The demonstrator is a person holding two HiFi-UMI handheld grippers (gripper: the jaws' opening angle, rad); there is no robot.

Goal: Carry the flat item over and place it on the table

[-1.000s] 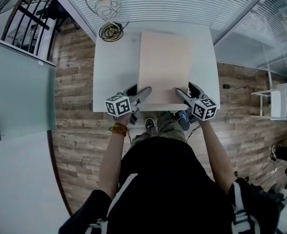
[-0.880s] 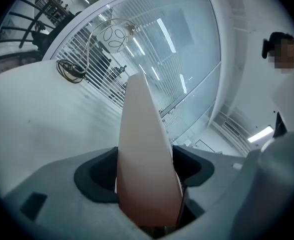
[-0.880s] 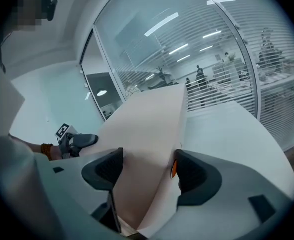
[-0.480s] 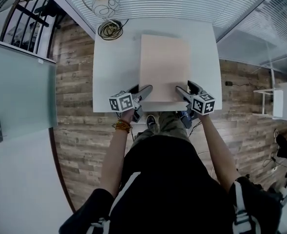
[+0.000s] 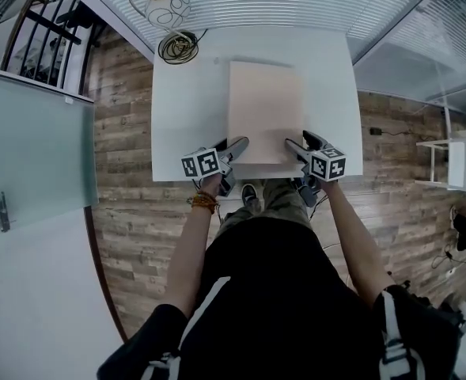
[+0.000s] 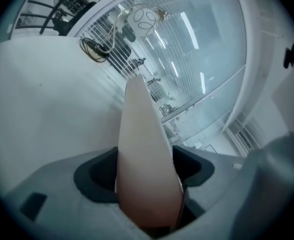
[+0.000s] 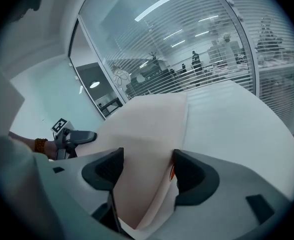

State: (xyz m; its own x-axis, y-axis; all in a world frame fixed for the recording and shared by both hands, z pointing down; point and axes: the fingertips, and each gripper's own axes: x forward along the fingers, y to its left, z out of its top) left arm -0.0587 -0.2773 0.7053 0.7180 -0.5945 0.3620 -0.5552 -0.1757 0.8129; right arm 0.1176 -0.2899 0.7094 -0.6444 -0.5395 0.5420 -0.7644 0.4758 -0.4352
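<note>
A flat pale beige board (image 5: pixel 264 113) lies over the middle of the white table (image 5: pixel 185 109), its near edge by the table's front edge. My left gripper (image 5: pixel 234 147) is shut on the board's near left corner, and the board (image 6: pixel 144 154) fills the gap between its jaws. At the near right corner my right gripper (image 5: pixel 294 146) is shut on the board (image 7: pixel 147 154) too, which stretches away between its jaws. From the right gripper view the left gripper (image 7: pixel 77 136) shows at the far side.
A round wire lamp (image 5: pixel 168 8) and a coiled dark cable (image 5: pixel 179 47) sit at the table's far left corner. Glass walls with blinds run behind and to the right. Wooden floor surrounds the table, and a white shelf unit (image 5: pixel 458 165) stands at far right.
The board and both grippers have shifted slightly forward over the table, and the board looks lower. Both grippers keep their hold on its near corners.
</note>
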